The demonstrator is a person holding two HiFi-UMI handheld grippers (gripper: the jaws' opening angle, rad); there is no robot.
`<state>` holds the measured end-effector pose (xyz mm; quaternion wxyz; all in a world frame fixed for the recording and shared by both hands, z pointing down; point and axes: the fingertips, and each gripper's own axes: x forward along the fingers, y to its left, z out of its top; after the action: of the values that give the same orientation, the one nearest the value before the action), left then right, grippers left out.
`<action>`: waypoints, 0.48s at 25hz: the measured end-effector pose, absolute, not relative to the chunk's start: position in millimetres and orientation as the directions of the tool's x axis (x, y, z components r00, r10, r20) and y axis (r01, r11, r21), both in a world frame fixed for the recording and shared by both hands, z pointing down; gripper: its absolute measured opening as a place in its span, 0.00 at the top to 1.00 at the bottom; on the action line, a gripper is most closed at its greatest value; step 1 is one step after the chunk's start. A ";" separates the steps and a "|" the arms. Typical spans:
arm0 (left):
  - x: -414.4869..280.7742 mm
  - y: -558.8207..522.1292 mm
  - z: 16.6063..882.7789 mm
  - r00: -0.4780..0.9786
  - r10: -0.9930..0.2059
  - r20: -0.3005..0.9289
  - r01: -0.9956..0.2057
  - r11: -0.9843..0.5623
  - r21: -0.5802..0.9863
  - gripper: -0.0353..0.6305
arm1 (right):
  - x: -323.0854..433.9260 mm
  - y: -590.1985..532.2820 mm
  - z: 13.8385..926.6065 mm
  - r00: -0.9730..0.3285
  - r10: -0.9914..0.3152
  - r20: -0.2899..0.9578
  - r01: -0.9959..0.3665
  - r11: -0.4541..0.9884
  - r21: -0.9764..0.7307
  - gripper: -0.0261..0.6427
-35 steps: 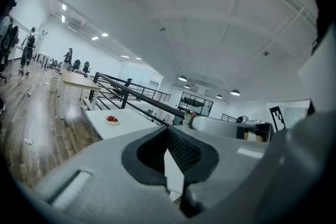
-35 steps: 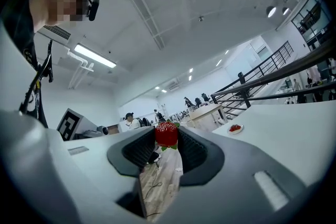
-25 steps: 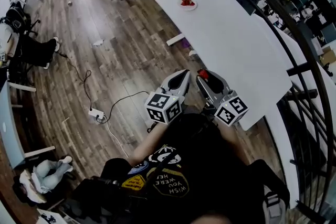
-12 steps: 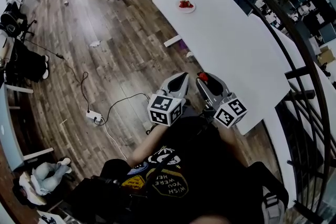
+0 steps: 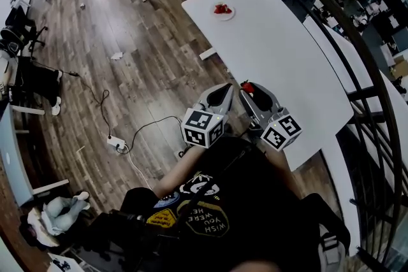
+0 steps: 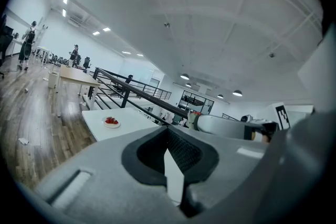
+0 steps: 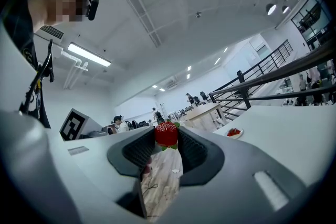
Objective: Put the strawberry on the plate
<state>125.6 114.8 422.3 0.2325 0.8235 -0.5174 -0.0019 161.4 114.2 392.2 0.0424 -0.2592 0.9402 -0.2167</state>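
A red strawberry [image 5: 247, 87] [image 7: 166, 134] sits between the tips of my right gripper [image 5: 250, 92] [image 7: 166, 139], which is shut on it. That gripper is held close to my body, at the near long edge of the white table [image 5: 290, 57]. A small white plate [image 5: 223, 9] [image 7: 234, 132] [image 6: 111, 123] with red strawberries on it stands near the table's far corner, well ahead of both grippers. My left gripper [image 5: 221, 92] [image 6: 170, 150] is beside the right one, over the wooden floor, shut with nothing in it.
A black metal railing [image 5: 360, 35] curves along the table's far side. A white power strip [image 5: 116, 141] with a black cable lies on the wooden floor to the left. Chairs and desks stand farther off, and people sit or stand in the background.
Both grippers have stayed together in front of my body with the strawberry still held. The table has shifted a little in the head view, and the right gripper is now closer over its edge.
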 end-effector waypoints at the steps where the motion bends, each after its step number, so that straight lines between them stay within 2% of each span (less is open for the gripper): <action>1: 126.4 109.1 422.1 0.462 -0.855 0.238 -0.854 -0.355 0.380 0.95 | 162.2 109.4 393.3 -0.865 -0.502 0.032 -0.465 0.773 -0.432 0.76; 12: 121.6 85.0 436.5 0.444 -0.850 0.284 -0.867 -0.329 0.373 0.95 | 150.3 87.4 408.5 -0.896 -0.441 0.058 -0.416 0.783 -0.462 0.76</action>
<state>121.6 85.0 436.5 0.2409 0.8149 -0.5269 0.0182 150.3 87.4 408.5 0.0265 -0.2270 0.9439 -0.2383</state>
